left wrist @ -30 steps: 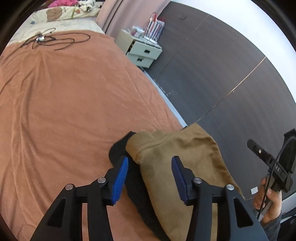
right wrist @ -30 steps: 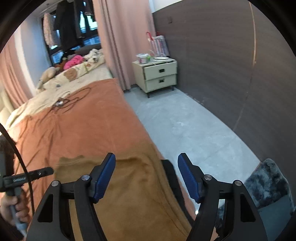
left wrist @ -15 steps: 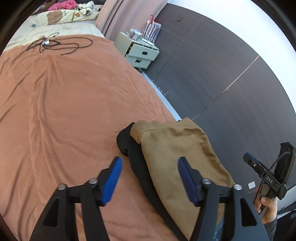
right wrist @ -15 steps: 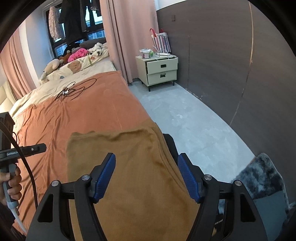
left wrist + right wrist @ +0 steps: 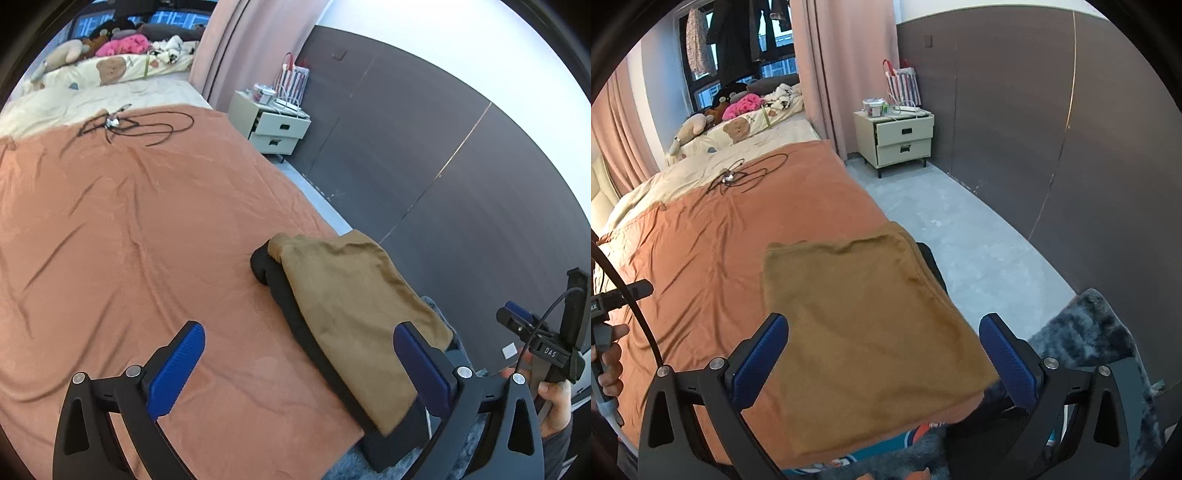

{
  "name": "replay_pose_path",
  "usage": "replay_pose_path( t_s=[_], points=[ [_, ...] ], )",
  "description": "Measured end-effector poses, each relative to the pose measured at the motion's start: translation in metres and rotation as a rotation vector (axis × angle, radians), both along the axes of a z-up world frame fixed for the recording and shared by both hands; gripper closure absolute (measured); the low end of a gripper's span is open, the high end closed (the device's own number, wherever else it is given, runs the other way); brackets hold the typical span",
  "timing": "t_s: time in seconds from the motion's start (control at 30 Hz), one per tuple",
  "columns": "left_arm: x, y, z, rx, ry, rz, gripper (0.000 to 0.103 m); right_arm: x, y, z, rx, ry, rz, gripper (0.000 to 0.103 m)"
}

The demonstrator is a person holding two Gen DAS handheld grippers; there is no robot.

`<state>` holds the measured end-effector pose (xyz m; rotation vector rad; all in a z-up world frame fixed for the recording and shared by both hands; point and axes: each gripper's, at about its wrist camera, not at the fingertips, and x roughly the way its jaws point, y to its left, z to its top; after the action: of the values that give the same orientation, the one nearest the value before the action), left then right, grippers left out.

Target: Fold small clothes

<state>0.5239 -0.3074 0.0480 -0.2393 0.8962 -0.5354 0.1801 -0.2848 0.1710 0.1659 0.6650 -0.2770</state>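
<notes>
Nearest: left gripper [image 5: 295,363], black frame with blue pads, jaws opening wide and gripping nothing; only the orange bedspread [image 5: 129,240] and an edge of the clothes pile show between its fingers.

Right gripper [image 5: 884,356], same make, jaws likewise opening, pads clear of the cloth; it hangs over the near end of the folded garment without touching it. Each unit is carried by a person's hand: the right hand [image 5: 554,402] shows at the lower right of the left wrist view, the left hand [image 5: 609,360] at the lower left edge of the right wrist view, with a black cable [image 5: 624,291] arcing past it.

Task item: tan folded garment [image 5: 864,325], a flat, roughly rectangular fold, lying on top of a black garment [image 5: 295,314] at the bed's right-hand edge, close to the foot. The black piece juts out beyond the tan one along one side and at the far corner.

Below the bed edge: a grey furry rug [image 5: 1089,332] on the pale floor.

Mid-bed: a tangle of black cord [image 5: 133,123] on the bedspread.

Far end: cream bedding with a bear print [image 5: 738,131], soft toys and a pink heap [image 5: 744,105] by the window.

Far right: cream two-drawer nightstand [image 5: 903,138] against the dark wall panels, a striped bag [image 5: 903,86] on top, pink curtain [image 5: 842,74] beside it.
</notes>
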Motion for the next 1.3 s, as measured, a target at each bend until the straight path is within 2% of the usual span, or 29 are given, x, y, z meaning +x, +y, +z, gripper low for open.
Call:
replay_pose_path(
  t_s=[0.33,0.67,1.03,1.3],
  points=[
    [-0.071,0.041,0.041,0.031,-0.085,0.018,0.0,-0.048,0.05,0.012,-0.025,-0.009,0.024,0.0],
    [-0.148,0.102,0.081,0.036,-0.18,0.073,0.0,-0.091,0.1,0.036,-0.045,-0.042,0.037,0.0],
    [-0.217,0.159,0.103,0.058,-0.271,0.134,0.0,-0.129,0.149,0.033,-0.046,-0.097,0.074,0.0],
    [-0.26,0.192,0.109,0.089,-0.339,0.183,0.0,-0.161,0.176,0.023,-0.041,-0.15,0.106,0.0]
  ],
)
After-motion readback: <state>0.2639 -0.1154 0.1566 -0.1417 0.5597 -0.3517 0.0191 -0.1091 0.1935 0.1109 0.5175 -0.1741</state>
